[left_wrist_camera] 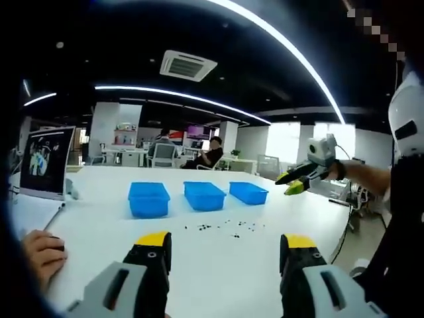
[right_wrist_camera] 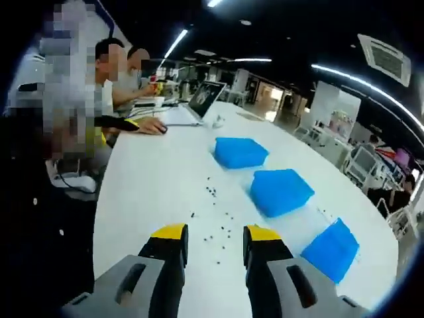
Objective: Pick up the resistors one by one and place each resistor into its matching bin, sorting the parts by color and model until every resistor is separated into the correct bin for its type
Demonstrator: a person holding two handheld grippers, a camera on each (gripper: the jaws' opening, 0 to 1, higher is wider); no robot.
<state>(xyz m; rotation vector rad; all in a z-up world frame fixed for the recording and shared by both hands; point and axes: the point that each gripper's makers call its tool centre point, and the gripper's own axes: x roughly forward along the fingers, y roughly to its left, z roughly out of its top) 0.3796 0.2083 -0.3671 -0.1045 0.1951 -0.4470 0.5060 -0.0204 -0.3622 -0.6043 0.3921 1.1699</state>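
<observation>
My left gripper hangs above the near part of the white table, jaws spread wide with nothing between them. Beyond it, the resistors lie as small dark specks scattered on the tabletop, just short of three blue bins set in a row. This view also catches my right gripper held up in the air to the right, well above the table; its yellow-tipped jaws look nearly together there (too small to be sure).

The right gripper view settles it: the right gripper has a clear gap between its jaws and holds nothing. The resistors are strewn just ahead of the tips, the bins run off to the right, and people sit at a laptop at the far end.
</observation>
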